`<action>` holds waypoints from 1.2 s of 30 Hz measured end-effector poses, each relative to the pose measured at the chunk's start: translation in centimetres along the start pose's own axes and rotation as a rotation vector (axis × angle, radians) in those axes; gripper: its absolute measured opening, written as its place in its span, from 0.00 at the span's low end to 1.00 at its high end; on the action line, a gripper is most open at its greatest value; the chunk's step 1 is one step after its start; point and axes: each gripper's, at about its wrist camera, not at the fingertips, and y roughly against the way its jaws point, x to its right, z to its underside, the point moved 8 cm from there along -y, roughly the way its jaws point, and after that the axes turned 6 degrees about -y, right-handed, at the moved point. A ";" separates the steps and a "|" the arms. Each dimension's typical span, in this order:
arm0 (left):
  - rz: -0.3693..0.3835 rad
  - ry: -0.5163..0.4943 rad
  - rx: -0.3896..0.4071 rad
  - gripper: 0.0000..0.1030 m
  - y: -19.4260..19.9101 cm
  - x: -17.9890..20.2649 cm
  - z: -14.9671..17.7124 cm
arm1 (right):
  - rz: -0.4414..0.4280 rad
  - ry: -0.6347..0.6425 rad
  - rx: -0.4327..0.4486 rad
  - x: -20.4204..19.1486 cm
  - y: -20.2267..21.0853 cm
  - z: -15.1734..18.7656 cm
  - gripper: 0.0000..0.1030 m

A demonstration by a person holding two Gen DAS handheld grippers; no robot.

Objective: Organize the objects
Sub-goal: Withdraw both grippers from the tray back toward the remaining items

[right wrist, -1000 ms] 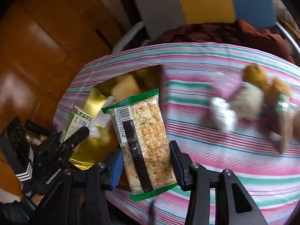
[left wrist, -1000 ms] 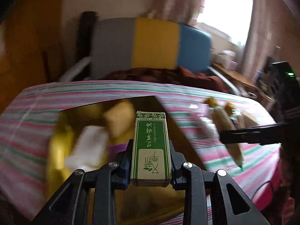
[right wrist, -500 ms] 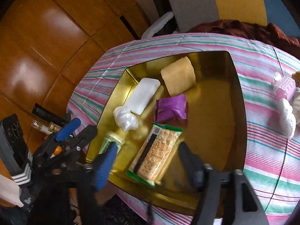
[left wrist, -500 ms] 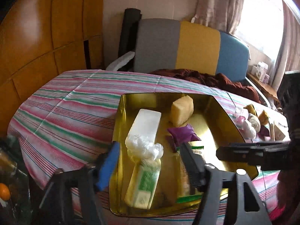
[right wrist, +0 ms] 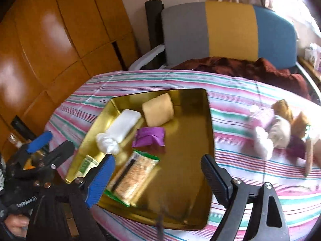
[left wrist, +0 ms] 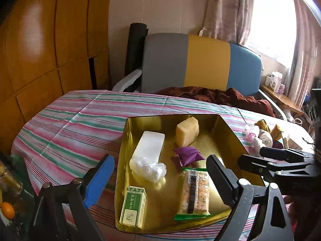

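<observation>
Judging from how things lie, the task is partway done. Six items are gathered in the gold tray (left wrist: pixel 230 134) on the striped tablecloth (left wrist: pixel 66 132). A white block (left wrist: pixel 149 147) with a crumpled clear wrap (left wrist: pixel 152 168) at its near end lies along the tray's left edge, and a tan sponge-like block (left wrist: pixel 187 132) sits toward the far edge. A purple packet (left wrist: pixel 188 155) rests near the middle, a green-and-white box (left wrist: pixel 133 208) is in the near left corner, and a cracker pack (left wrist: pixel 195 194) lies along the near edge, just right of the box.

What is left is a small cluster of loose items (right wrist: pixel 280 134) on the cloth toward the table's right edge, well apart from the tray. It is blurred in the right wrist view, so its pieces cannot be told apart with confidence.

The left gripper (left wrist: pixel 160 178) is seen with its jaws opening and nothing between them; it hangs above the near part of the tray. The right gripper (right wrist: pixel 158 178) is likewise opening and empty, over the tray's near edge.

Compared with a second ago, the green-and-white box has been let go by the left gripper and the cracker pack by the right; both were then clamped and are now set down in the tray. Both grippers have been drawn back from the tray since, so that more of it is in view.
</observation>
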 end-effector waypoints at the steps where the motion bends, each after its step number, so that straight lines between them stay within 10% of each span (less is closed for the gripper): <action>1: -0.004 -0.006 0.000 0.91 0.1 0.2 0.0 | 0.007 0.007 0.002 0.1 0.1 0.1 0.86; 36: -0.003 -0.223 -0.013 0.91 0.9 7.0 -0.4 | 0.151 -0.019 0.090 10.0 3.9 -1.4 0.87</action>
